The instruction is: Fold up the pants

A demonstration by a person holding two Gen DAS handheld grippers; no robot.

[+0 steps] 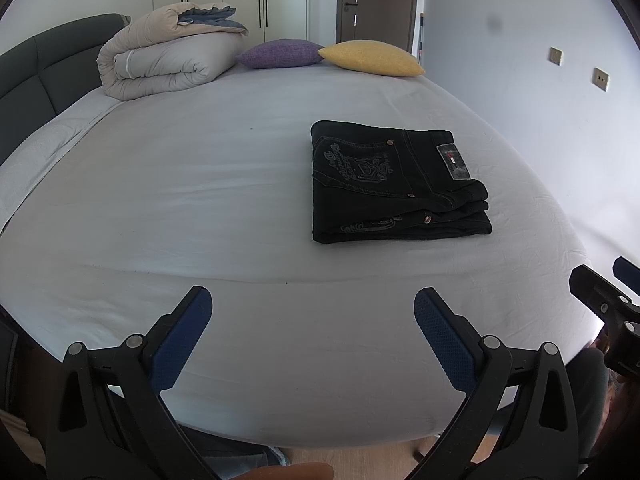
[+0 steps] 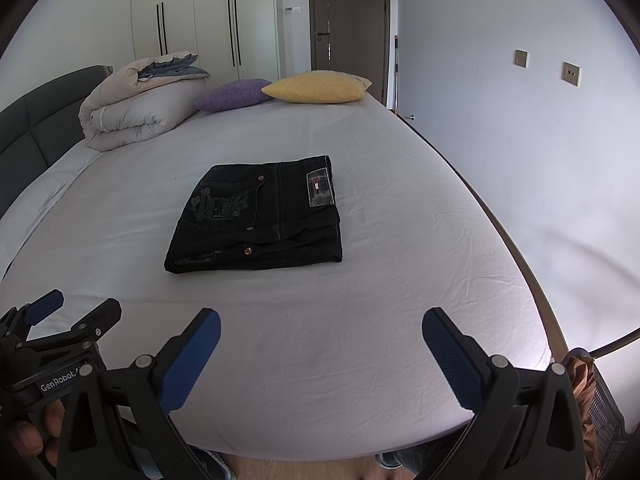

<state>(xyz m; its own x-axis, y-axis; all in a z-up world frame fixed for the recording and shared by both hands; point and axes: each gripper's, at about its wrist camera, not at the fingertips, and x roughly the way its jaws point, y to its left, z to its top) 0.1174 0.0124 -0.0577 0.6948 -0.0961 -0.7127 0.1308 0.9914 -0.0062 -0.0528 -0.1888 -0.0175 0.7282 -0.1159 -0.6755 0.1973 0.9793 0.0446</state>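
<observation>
A bedroom with pale walls and a wide bed covered by a smooth white sheet (image 2: 360,320) fills my view. A rolled beige duvet (image 2: 132,116), a purple cushion (image 2: 232,96) and a yellow cushion (image 2: 316,87) sit at its far end. Mid-bed lies a pair of black denim pants (image 2: 256,216), folded into a neat rectangle. My left gripper (image 1: 312,336) and right gripper (image 2: 320,356) hover near the bed's near edge, jaws spread wide, holding nothing.

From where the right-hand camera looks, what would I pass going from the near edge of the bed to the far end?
Right gripper, open, over the white bed sheet → folded black pants → purple cushion and yellow cushion at the far end, with the rolled duvet off to the left.
</observation>
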